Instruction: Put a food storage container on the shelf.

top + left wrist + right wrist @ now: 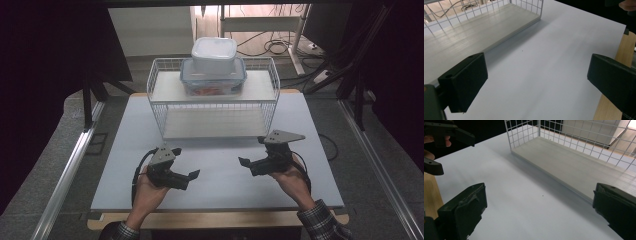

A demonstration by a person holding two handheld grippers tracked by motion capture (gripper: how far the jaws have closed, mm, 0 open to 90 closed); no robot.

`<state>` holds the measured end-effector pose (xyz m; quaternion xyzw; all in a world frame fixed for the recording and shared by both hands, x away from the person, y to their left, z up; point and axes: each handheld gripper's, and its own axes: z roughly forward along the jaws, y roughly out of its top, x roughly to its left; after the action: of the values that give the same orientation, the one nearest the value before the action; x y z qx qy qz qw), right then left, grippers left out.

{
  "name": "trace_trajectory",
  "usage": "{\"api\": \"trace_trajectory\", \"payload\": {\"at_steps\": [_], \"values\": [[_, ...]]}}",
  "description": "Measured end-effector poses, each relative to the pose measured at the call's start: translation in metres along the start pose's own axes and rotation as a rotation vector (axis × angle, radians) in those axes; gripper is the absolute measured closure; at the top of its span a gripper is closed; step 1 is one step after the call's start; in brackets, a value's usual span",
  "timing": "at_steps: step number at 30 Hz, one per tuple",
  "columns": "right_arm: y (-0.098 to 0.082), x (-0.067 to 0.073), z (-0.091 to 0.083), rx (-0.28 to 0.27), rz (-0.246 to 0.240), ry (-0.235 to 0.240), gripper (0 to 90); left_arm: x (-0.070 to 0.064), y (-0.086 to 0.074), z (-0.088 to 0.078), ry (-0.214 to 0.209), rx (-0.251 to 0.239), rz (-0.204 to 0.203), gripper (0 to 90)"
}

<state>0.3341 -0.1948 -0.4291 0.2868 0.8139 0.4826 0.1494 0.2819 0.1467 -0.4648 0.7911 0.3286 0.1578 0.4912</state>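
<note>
A white wire shelf rack (165, 107) stands at the back of the white table (215, 175). On its top shelf sits a clear food container with a blue-rimmed lid (213, 79), something red inside, and a smaller white lidded container (214, 53) stacked on it. The lower shelf board (474, 32) (574, 167) is bare. My left gripper (192, 176) is held low over the table's front left, open and empty. My right gripper (245, 162) hovers at the front right, open and empty, jaws pointing toward the left one. The left gripper (439, 150) also appears in the right gripper view.
A wooden strip (215, 219) runs along the table's front edge. Metal rails (65, 170) flank the table on both sides. Cables (272, 45) and a desk frame lie on the floor behind the rack. Bare tabletop lies between the grippers and the rack.
</note>
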Motion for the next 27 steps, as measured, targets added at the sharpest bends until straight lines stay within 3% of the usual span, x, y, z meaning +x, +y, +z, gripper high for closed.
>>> {"api": "trace_trajectory", "payload": {"at_steps": [10, 17, 27], "values": [[-0.019, -0.002, -0.003, 0.016, 0.002, -0.004, 0.0, 0.002, -0.021, 0.000, 0.023, 0.034, -0.015, 2.6], [-0.037, -0.007, -0.010, 0.023, 0.021, -0.035, 0.0, 0.003, -0.032, -0.002, 0.036, 0.037, -0.029, 2.3], [-0.058, -0.009, -0.010, 0.058, 0.040, -0.045, 0.0, 0.005, -0.047, 0.003, 0.064, 0.094, -0.016, 1.9]]}}
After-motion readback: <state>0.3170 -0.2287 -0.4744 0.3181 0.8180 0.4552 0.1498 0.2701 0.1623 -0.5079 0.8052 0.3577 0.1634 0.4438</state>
